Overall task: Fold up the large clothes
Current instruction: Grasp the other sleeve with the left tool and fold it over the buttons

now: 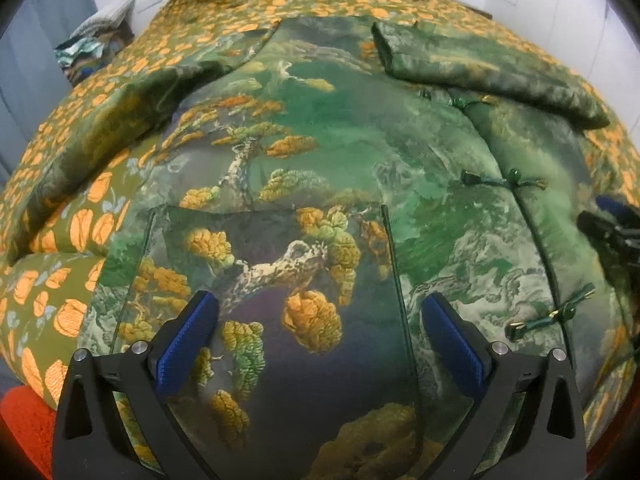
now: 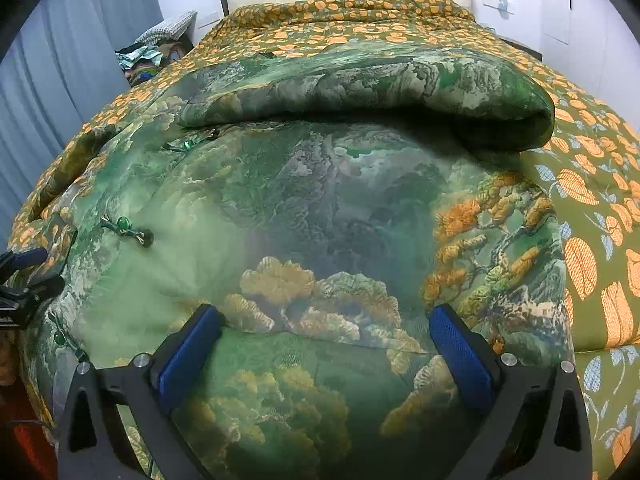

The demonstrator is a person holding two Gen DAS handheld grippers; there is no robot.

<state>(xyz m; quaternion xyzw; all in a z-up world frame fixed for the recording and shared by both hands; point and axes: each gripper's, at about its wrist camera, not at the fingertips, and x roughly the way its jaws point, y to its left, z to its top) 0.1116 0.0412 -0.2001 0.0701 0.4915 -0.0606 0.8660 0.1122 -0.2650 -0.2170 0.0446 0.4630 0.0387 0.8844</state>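
Green jacket (image 1: pixel 320 152): spread flat, front up, on orange-patterned bedspread (image 1: pixel 80 232)
Left gripper (image 1: pixel 320 312): fingers wide apart, over lower front, holding nothing
Right gripper (image 2: pixel 326 328): fingers wide apart, empty

The green landscape-printed padded jacket (image 1: pixel 320 152) runs off the lower frame edge, its hem unseen; its folded sleeve (image 2: pixel 360 80) hides the collar. The heap of patterned clothes (image 2: pixel 152 56) beside the bed is too small to identify.

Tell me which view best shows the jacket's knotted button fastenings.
The left wrist view: three fastenings run down the front closure of the jacket, each seen whole. The right wrist view catches only some near its left edge, one clearly, the others partly hidden.
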